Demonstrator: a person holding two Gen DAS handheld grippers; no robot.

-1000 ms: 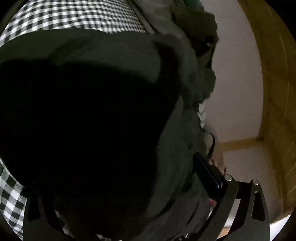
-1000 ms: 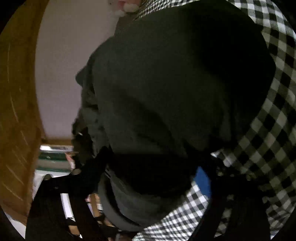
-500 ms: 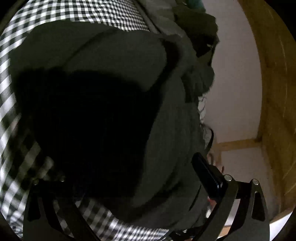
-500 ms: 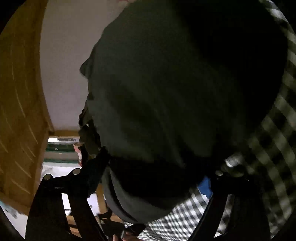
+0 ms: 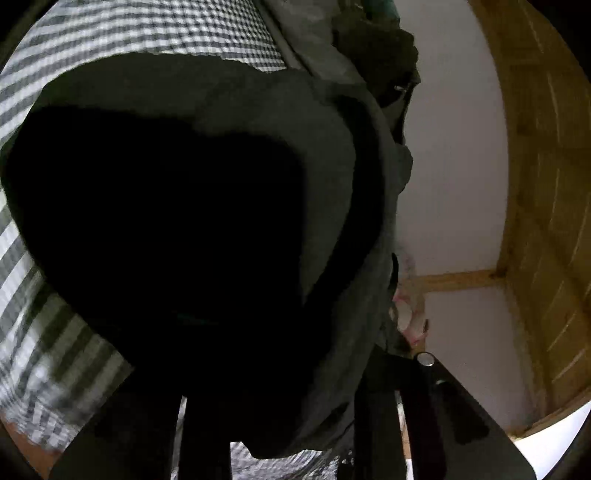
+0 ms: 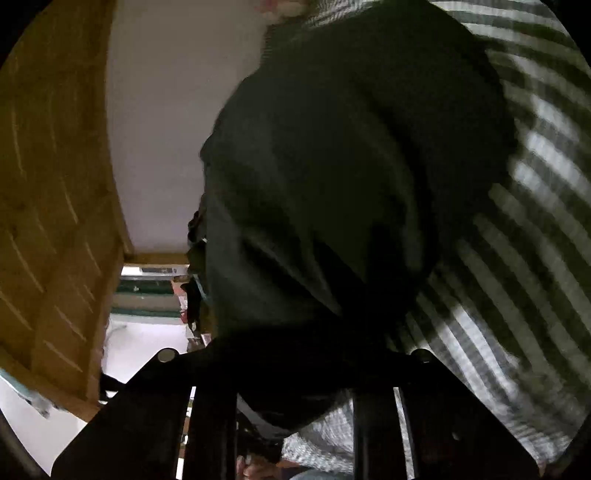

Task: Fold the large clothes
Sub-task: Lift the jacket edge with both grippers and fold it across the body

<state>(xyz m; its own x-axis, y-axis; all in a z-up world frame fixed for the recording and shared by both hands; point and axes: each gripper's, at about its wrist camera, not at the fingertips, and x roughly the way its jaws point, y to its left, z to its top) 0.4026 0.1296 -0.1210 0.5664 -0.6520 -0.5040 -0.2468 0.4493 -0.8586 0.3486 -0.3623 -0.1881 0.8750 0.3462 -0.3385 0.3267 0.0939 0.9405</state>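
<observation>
A large dark green garment (image 5: pixel 229 155) hangs in front of the left wrist camera and fills most of that view. My left gripper (image 5: pixel 291 373) is shut on its edge; the cloth hides the fingertips. The same garment (image 6: pixel 351 166) fills the right wrist view. My right gripper (image 6: pixel 295 354) is shut on its edge too, with cloth bunched between the fingers. The garment is lifted off the black-and-white checked cloth (image 5: pixel 155 33) below it.
The checked cloth (image 6: pixel 517 258) lies under the garment. A white wall (image 5: pixel 454 184) and wooden panelling (image 5: pixel 546 184) are beyond. A heap of other dark clothes (image 5: pixel 373 48) lies at the cloth's far edge. Shelves (image 6: pixel 147 288) show at lower left.
Both grippers have moved with the garment; the checked cloth is blurred by motion. More of the cloth shows below the garment's edge in both views.
</observation>
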